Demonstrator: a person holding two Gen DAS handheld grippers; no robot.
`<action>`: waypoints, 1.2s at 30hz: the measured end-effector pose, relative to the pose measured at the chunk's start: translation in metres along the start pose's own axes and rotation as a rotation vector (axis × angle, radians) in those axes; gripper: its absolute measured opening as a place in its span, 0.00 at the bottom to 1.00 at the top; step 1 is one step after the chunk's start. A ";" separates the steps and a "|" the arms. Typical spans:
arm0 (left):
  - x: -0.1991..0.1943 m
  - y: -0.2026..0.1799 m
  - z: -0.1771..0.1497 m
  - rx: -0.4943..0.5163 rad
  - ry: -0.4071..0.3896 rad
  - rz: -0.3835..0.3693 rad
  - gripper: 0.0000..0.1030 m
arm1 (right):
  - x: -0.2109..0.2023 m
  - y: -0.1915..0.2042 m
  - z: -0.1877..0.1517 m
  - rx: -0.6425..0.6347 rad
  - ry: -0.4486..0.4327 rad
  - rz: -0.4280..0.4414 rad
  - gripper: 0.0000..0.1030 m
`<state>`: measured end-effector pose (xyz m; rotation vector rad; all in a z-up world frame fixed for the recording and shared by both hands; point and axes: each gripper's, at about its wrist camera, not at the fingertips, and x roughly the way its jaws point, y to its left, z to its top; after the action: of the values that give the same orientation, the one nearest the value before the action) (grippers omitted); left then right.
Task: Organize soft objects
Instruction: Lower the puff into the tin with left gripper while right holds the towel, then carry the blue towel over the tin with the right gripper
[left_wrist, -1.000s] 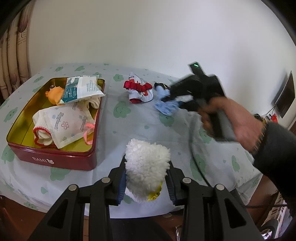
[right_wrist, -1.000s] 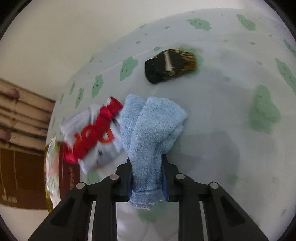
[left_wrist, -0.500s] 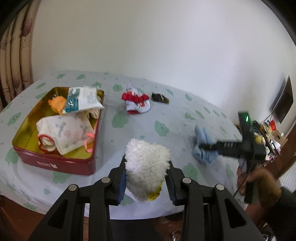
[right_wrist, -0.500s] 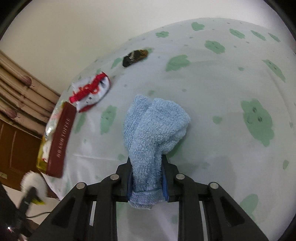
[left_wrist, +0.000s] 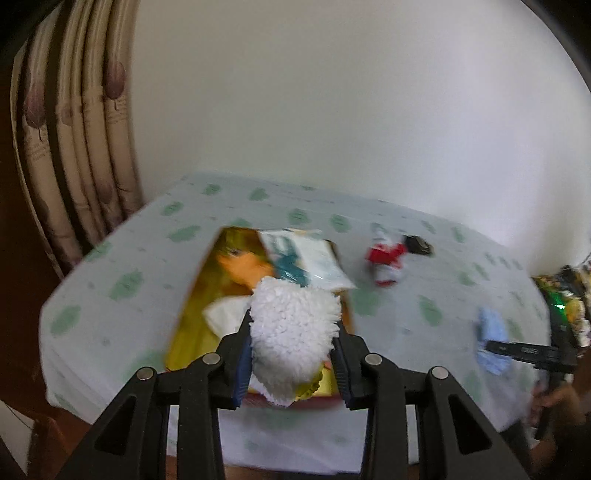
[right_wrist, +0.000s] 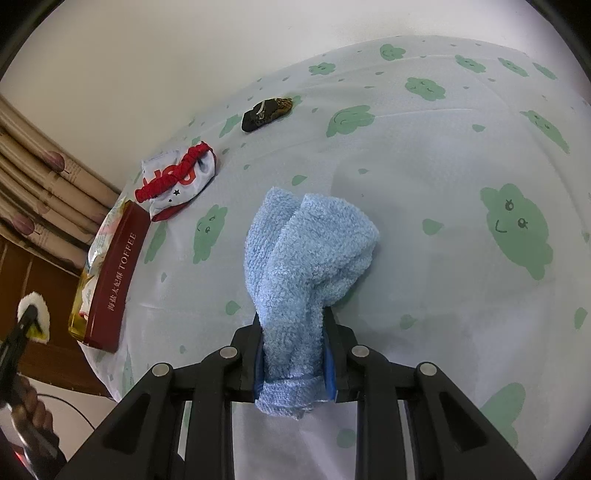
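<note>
Gripping a white fluffy cloth (left_wrist: 293, 334), our left tool (left_wrist: 291, 360) hangs over the red tin (right_wrist: 110, 280). Our right tool (right_wrist: 293, 356) clamps a blue towel (right_wrist: 306, 258) above the cloud-patterned surface (right_wrist: 443, 166), curtains (left_wrist: 81, 155) far left.

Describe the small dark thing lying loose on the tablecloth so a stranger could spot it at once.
Start at the red toffee tin on the cloud-print tablecloth. Beyond it, toward the wall, lies a red-and-white cloth bundle; further along is the small dark item. It is the only black-and-brown thing on the cloth, flat and small, apart from the bundle.
</note>
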<state>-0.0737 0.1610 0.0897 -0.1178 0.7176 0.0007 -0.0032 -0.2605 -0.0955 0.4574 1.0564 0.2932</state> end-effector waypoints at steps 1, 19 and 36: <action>0.004 0.006 0.003 0.006 -0.006 0.016 0.36 | 0.000 0.000 0.000 -0.001 0.000 0.000 0.22; 0.094 0.041 0.031 0.032 0.074 0.037 0.37 | 0.000 0.000 0.001 0.004 0.004 -0.002 0.23; 0.136 0.047 0.030 0.060 0.137 0.090 0.47 | 0.000 -0.001 0.002 0.006 0.010 0.004 0.24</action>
<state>0.0464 0.2059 0.0180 -0.0282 0.8587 0.0581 -0.0013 -0.2621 -0.0955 0.4639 1.0667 0.2961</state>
